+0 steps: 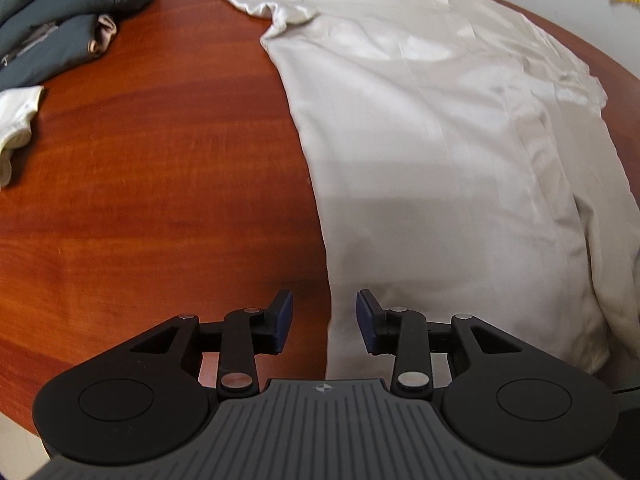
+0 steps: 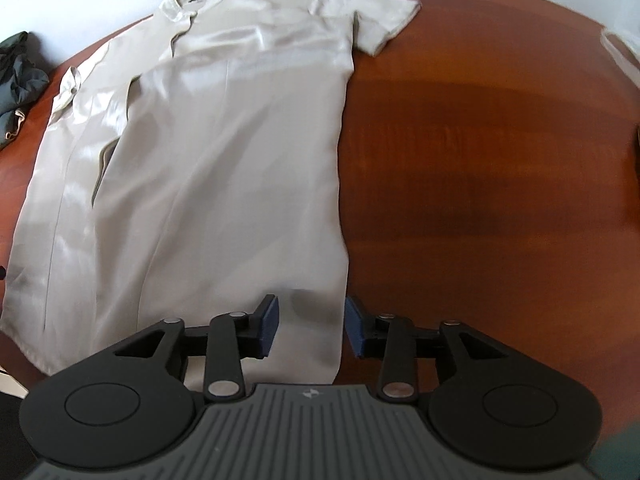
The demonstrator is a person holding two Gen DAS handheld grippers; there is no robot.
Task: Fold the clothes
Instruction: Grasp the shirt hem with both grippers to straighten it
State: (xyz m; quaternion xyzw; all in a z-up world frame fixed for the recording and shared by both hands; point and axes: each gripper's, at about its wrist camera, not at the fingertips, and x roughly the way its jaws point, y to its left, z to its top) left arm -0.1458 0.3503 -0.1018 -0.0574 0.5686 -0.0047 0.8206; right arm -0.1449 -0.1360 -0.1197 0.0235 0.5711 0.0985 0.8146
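A cream short-sleeved shirt (image 1: 440, 152) lies spread flat on a round reddish-brown wooden table (image 1: 160, 184), collar toward the far edge and hem toward the cameras. One side of it looks folded in over the body; the sleeve (image 1: 264, 0) on the other side lies out flat on the wood.

The left gripper (image 1: 324, 320) hangs above the shirt's near left corner. Its blue-padded jaws stand apart, one over bare wood and the other over cloth, with the shirt's side edge running down between them — nothing is clamped.

The right gripper (image 2: 308, 326) hangs above the opposite near corner. Its jaws are likewise parted, and the cloth beneath them is not pinched; the right-hand pad sits just about over the shirt's side edge, where cloth meets table.

Far left on the table lies a crumpled dark grey garment (image 1: 60, 20) with a tan lining showing at one opening. Nearer, at the left border of the left wrist view, sits a small bunched piece of cream cloth (image 1: 16, 128) — well apart from the shirt.
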